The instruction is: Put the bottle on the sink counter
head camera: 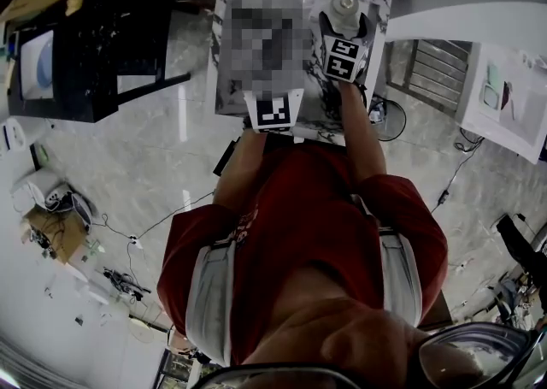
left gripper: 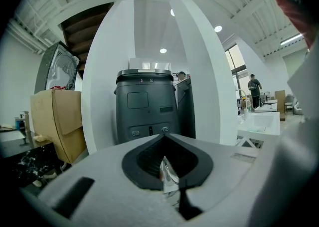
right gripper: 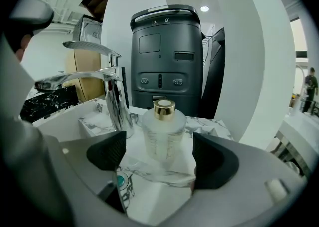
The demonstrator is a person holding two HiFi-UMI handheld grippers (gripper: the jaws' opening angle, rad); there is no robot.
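Marble counter (right gripper: 212, 127): white with grey veins; it carries the faucet (right gripper: 113, 102) and the bottle.
Bottle (right gripper: 162, 136): frosted and round, with a gold cap (right gripper: 164, 110). It stands upright on the counter, just beside the faucet base. In the head view the bottle (head camera: 345, 4) shows just ahead of the right gripper.
Right gripper (right gripper: 160, 155): the fingers are wide apart, one on each side of the bottle. No pad seems to touch it, so the gripper has hold of nothing.
Left gripper (left gripper: 167, 146): the fingers are pressed together and carry nothing. It looks toward a dark machine (left gripper: 147, 111).
Task state: the bottle seems to be in its place; I judge that only the retreat of the right gripper is left.
Handling: the body looks like glass, so it is probably rather heavy for its size, stiff, breakable, and smooth under the pads.
Where to hold: the middle of the body, below the shoulder, with the pads on opposite sides. The cap is narrow and may come off.
Risk: a finger that pulls back crooked could tip the bottle against the faucet.
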